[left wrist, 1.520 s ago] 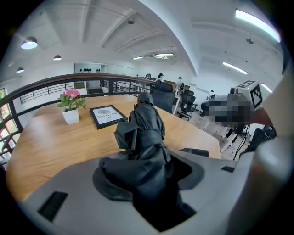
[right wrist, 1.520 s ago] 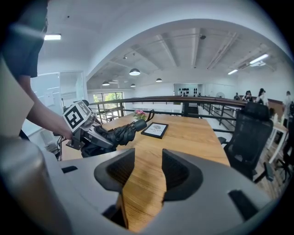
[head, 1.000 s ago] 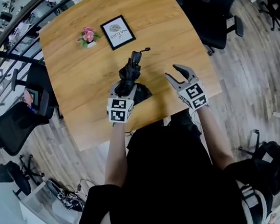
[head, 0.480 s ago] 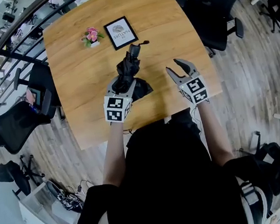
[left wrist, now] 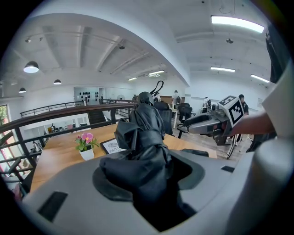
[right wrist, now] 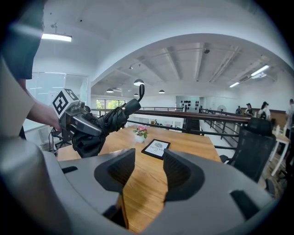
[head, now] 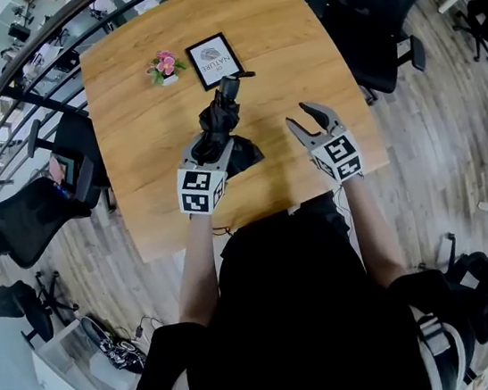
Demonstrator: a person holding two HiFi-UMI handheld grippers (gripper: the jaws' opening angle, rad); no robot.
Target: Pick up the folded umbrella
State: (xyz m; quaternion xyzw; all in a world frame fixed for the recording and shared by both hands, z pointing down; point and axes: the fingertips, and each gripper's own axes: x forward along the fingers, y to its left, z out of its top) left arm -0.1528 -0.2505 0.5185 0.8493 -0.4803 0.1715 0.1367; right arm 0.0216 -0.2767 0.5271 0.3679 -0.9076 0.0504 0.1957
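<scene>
1. Plainly the task is at its lifting step. The left claw (head: 211,149) is clamped on the folded umbrella (head: 222,110). In the left gripper view its jaws press into the black canopy cloth, which bulges out between and beside them.
2. The umbrella hangs in that claw over the middle of the desk (head: 294,38). It is tilted, with its far end and strap (head: 248,74) pointing up and away towards the framed picture (head: 212,60) and the small flower pot (head: 167,67). From the right gripper view it looks clear of the wood. Loose cloth sagging under the claw hides the lowest part, so I cannot tell whether any of it brushes the surface.
3. The right claw (head: 302,119) is empty. Its jaws stand apart with only bare desk showing between them. It hovers to the right of the umbrella, near it but not touching.
4. By my reading the pick-up is nearly done: the grasp is made and only a clean carry-off is left.
5. The next move calls for a steady upward lift with the squeeze kept firm. The hold is on soft, slippery cloth near one end, so the longer end could droop or slide. If it does, the free claw could come in to support that end.
</scene>
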